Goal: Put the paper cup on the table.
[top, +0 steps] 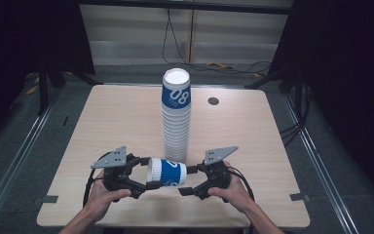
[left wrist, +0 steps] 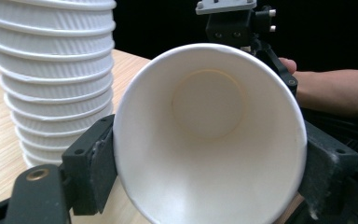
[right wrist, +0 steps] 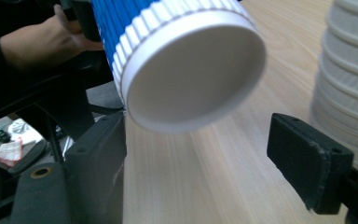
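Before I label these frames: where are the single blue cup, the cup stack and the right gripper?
blue cup [top: 168, 172], high view, blue sleeve.
cup stack [top: 176, 122], high view, white ribbed rims.
right gripper [right wrist: 205, 154], right gripper view, gap between its open jaws.

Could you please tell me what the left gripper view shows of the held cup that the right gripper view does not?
Left gripper view: the cup's open mouth and white inside, clamped at the rim between the left gripper's pads. Right gripper view: the cup's flat base and blue ribbed wall, with the right gripper's jaws apart and clear of it. Both show the cup stack and wooden table.
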A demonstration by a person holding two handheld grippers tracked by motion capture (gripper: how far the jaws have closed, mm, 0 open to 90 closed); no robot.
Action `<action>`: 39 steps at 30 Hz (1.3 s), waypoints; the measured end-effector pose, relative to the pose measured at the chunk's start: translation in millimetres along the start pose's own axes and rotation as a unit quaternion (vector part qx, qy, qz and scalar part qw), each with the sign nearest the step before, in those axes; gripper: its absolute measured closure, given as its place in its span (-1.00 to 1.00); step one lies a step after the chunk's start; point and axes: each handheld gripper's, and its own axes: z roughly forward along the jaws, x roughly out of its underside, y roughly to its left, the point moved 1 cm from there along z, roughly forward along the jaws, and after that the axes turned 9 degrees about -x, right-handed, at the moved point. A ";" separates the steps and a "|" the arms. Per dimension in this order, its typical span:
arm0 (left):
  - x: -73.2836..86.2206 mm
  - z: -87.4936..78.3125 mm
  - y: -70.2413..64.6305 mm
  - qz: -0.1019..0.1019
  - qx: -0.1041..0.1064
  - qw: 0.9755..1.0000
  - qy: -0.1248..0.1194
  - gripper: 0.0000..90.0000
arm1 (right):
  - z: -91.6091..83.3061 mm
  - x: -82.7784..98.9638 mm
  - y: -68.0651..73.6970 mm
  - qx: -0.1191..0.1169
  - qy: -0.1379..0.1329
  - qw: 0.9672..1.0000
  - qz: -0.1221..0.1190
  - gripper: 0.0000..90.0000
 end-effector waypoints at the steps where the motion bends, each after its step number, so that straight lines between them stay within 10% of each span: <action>1: -0.1 -1.2 0.6 0.002 -0.004 1.000 0.005 -0.58 | -0.9 0.0 0.1 0.002 0.002 1.000 0.000 -0.56; 21: -4.3 -15.2 14.0 0.010 -0.034 0.997 0.062 -0.58 | -28.1 11.1 -3.4 0.097 -0.003 0.995 0.007 -0.59; 39: -9.0 -29.2 42.8 -0.010 -0.111 0.983 0.146 -0.58 | -34.3 18.8 -10.9 0.159 0.001 0.987 0.020 -0.68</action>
